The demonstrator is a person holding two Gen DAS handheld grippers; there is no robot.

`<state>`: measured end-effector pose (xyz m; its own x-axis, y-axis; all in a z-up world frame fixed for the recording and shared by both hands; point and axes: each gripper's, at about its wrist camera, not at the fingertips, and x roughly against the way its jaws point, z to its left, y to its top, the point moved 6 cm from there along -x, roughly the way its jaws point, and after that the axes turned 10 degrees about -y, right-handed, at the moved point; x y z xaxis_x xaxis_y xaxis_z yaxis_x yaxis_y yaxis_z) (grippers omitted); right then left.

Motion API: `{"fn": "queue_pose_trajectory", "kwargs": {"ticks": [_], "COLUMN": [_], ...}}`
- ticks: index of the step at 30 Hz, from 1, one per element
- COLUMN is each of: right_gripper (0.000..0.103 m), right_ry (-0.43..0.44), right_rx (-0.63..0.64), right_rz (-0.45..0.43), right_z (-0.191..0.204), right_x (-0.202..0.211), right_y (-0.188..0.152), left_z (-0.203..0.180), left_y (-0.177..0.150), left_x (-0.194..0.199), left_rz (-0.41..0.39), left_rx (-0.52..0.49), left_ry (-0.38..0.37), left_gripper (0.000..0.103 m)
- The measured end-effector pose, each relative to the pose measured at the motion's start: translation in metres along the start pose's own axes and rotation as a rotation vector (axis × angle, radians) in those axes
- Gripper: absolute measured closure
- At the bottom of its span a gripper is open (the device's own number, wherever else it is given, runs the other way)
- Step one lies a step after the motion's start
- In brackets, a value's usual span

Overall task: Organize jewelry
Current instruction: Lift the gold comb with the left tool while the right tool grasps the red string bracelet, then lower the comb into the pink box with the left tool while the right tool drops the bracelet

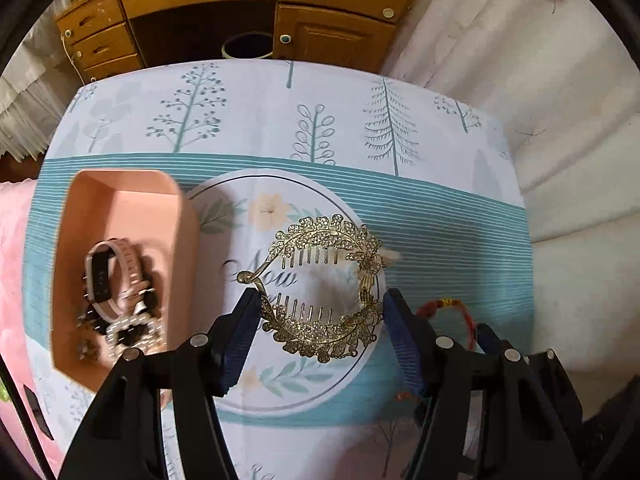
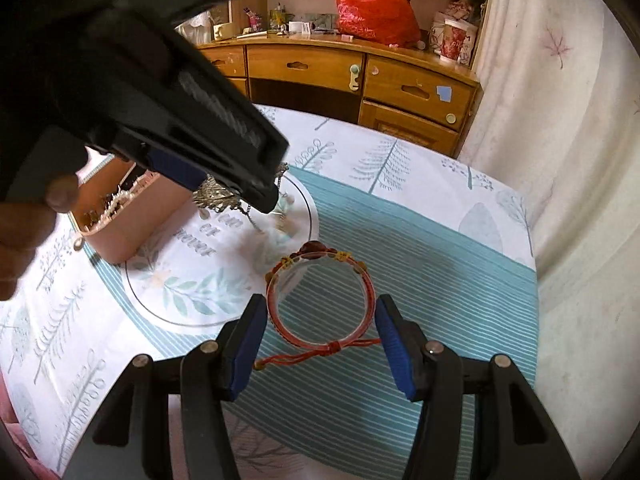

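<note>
A table [image 1: 460,208] wears a cloth with green trees, blue stripes and a big round ring picture in the middle. A gold hair comb [image 1: 320,288] lies on the ring. A pink box [image 1: 132,200] sits left of the comb, and a red string bracelet [image 2: 320,304] lies right of it.

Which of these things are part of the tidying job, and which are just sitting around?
Part of the job: gold comb, red bracelet, pink box holding a watch and beads.

Just lying about: red bag, cup, desk.
</note>
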<state>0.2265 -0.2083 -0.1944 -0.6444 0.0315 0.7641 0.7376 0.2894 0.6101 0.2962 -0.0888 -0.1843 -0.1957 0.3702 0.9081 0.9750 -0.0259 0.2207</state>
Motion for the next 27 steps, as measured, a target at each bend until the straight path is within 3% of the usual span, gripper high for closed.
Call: {"fn": "queue_pose_trajectory", "kwargs": {"ticks": [10,15,27], "right_gripper": [0.047,0.047,0.047], "right_ry": [0.041,0.124,0.214], "right_rx": [-0.155,-0.276,-0.421], "right_rz": [-0.038,-0.055,-0.073], "right_z": [0.028,0.052,0.130], "right_x": [0.022,0.031,0.034], "right_y": [0.032,0.051,0.085], "left_z": [0.035,0.068,0.144], "left_y": [-0.008,-0.007,-0.001], "left_x": [0.059,0.086,0.109], "left_rz": [-0.050,-0.071,-0.034], "left_rx": [0.019,0.030,0.003], "left_ry": [-0.045,-0.054,-0.084], "left_gripper": [0.042,0.042,0.042]}}
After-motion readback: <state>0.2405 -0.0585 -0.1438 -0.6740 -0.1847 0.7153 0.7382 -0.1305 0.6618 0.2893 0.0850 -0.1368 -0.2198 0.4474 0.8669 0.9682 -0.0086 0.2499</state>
